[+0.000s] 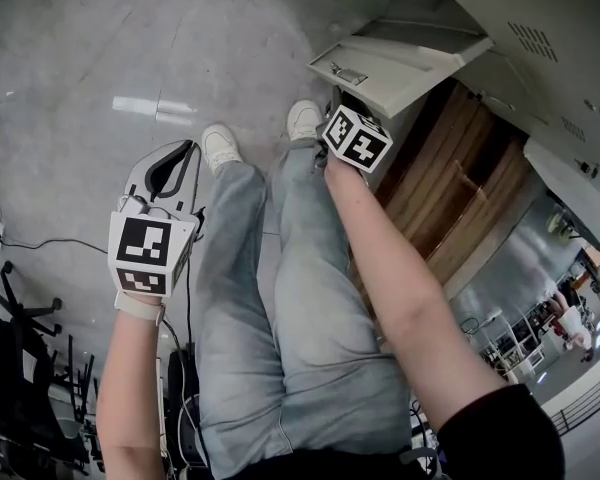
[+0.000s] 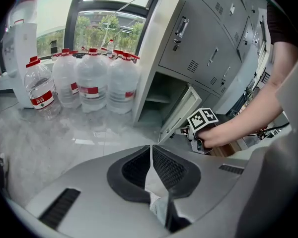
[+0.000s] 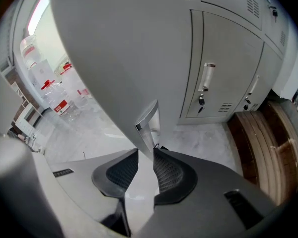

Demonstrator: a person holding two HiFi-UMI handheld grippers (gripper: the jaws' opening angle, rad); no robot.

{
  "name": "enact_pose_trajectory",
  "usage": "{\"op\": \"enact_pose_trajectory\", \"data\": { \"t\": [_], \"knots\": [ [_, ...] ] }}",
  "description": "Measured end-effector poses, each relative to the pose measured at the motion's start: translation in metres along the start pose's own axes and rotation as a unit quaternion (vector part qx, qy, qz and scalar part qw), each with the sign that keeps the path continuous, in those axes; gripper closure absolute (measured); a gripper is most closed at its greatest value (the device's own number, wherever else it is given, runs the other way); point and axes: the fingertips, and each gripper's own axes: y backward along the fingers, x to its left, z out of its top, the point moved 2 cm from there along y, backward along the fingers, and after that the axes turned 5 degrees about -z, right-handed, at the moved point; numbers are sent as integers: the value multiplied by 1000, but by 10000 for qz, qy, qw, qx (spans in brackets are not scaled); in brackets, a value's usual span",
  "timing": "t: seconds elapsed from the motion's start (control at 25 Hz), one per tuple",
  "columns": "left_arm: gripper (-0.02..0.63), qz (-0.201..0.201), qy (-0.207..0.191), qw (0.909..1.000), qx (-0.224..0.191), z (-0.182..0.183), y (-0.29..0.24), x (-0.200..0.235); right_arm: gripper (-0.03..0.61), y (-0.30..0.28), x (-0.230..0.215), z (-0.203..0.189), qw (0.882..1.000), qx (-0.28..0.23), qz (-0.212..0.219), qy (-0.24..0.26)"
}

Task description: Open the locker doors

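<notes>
**Right gripper clamped on the handle of a half-open bottom locker door; left gripper idle.**

The right gripper (image 3: 145, 155) has its pads closed on the chrome handle (image 3: 148, 123) at the free edge of the locker door (image 3: 104, 48). The handle's long axis runs up the frame from the jaw gap, in line with the jaws. The door fills the upper left of the right gripper view and stands swung partly out from its cabinet. To the right in that view, closed lockers (image 3: 223, 68) wait with upright handles. The left gripper (image 2: 151, 150) has its jaws together on nothing and hangs over the floor, well apart from the door. The right hand is the nearer one, so widening the swing likely falls to it.
</notes>
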Motion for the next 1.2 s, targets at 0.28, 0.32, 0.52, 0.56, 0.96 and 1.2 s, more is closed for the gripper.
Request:
{"op": "enact_pose_trajectory", "data": {
  "t": [0.28,0.32,0.52,0.56,0.96,1.2],
  "knots": [
    [595,-141,-99,9998,125,-1,-13,-22,466,12,-39,-18,9991,147,-271,-296],
    [595,-174,-119,9997,151,-1,-15,-25,469,14,-46,-22,9986,165,-343,-354],
    [595,-320,-277,9988,259,2,-27,-41,495,21,-77,-30,9972,94,-498,-555],
    [595,-358,-330,9984,283,3,-29,-45,495,23,-85,-31,9966,96,-569,-583],
    [595,-641,-700,9943,477,14,-53,-75,511,31,-155,-35,9918,12,-921,-887],
    [595,-763,-853,9918,577,22,-68,-91,526,34,-199,-31,9864,-27,-1223,-1099]
  ]
}}
